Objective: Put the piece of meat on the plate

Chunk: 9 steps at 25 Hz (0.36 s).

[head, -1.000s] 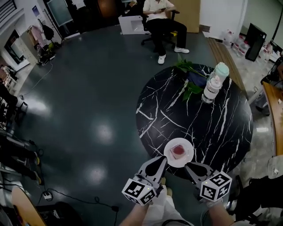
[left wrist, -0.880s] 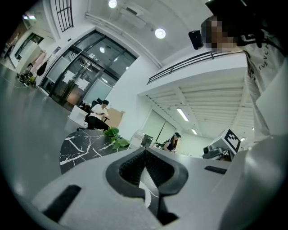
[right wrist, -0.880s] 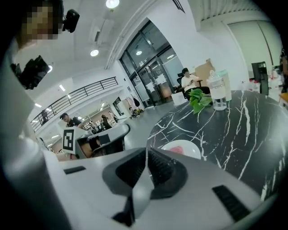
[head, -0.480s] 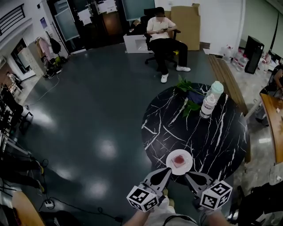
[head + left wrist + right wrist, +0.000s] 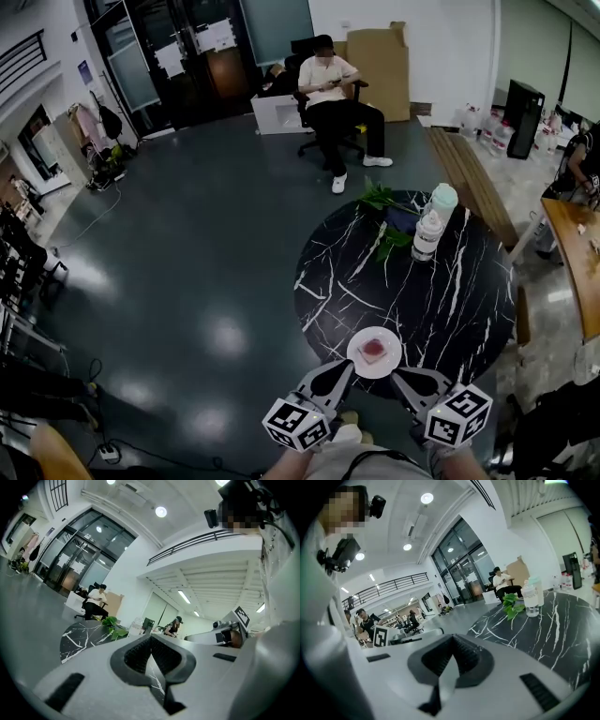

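Low in the frame, our left gripper [image 5: 339, 369] and right gripper [image 5: 398, 376] each have their jaws pressed together with nothing between them. The piece of meat [image 5: 374, 349] lies on the white plate [image 5: 353, 357], at the near edge of the round black marble table [image 5: 450, 291], just above both tips.

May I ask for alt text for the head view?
A piece of meat lies on a white plate at the near edge of a black marble table. The left gripper and right gripper hover just short of it.
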### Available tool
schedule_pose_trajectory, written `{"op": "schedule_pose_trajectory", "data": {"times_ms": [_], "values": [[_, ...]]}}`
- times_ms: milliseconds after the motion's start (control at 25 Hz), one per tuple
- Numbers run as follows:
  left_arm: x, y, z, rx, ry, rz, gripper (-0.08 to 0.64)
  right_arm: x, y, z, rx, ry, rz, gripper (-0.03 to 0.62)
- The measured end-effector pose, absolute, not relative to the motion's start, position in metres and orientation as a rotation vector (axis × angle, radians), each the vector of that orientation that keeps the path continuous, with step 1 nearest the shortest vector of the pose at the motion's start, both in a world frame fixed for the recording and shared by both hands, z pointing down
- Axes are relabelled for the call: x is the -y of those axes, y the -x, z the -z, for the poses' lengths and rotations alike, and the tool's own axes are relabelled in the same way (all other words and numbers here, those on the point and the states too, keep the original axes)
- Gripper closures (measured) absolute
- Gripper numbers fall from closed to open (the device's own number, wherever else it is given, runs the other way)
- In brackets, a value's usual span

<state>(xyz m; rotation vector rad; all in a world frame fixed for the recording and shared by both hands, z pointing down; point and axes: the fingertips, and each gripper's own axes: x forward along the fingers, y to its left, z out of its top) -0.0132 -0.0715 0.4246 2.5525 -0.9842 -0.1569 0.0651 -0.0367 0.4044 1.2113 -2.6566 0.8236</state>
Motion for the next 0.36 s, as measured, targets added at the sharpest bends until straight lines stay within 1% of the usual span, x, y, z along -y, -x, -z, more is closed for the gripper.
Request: {"op": "schedule_pose_trajectory", "data": {"times_ms": [360], "values": [[0.087, 0.012, -0.427, 0.986, -2.547, 0.154, 0.552, 0.042, -0.072, -0.414, 2.637, -1.227, -0.859, 0.581]]}}
